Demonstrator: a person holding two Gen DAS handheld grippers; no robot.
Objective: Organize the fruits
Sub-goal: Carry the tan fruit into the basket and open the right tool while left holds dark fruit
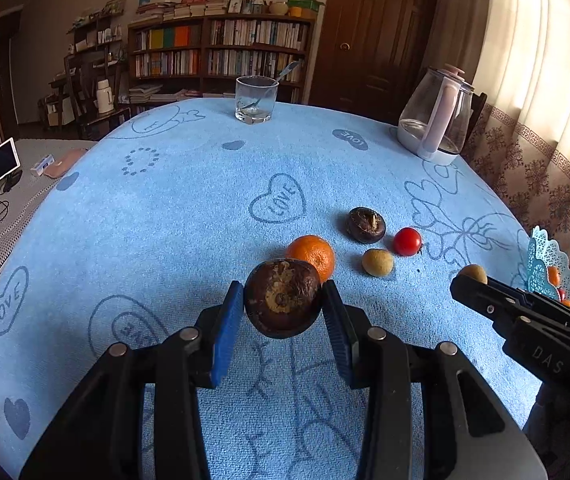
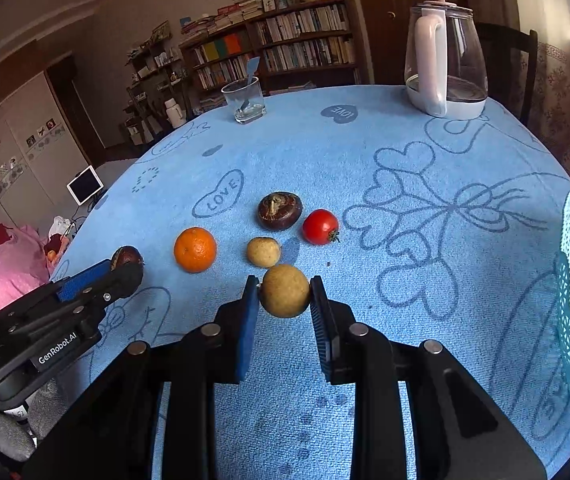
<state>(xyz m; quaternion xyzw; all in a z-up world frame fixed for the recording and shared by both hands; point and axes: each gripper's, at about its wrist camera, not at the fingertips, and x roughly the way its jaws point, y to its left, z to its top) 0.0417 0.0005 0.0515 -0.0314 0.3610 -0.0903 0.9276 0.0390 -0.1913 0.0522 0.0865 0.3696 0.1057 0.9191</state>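
Left hand-held gripper (image 1: 283,306) clamps a dark, scuffed water chestnut (image 1: 282,303).

The left gripper (image 1: 283,310) is showing two black plastic fingers (image 1: 227,320), each faced with a ribbed blue pad and pinned to matte black linkage arms by round silver rivets. From the right wrist view, its side is bearing small silver screws and a white "GenRobot.AI" label. The right gripper (image 2: 285,292) is wearing the same black arms, blue-padded fingers (image 2: 247,320) and silver rivets; seen from the left wrist view, its black housing is carrying raised lettering reading "DAS".
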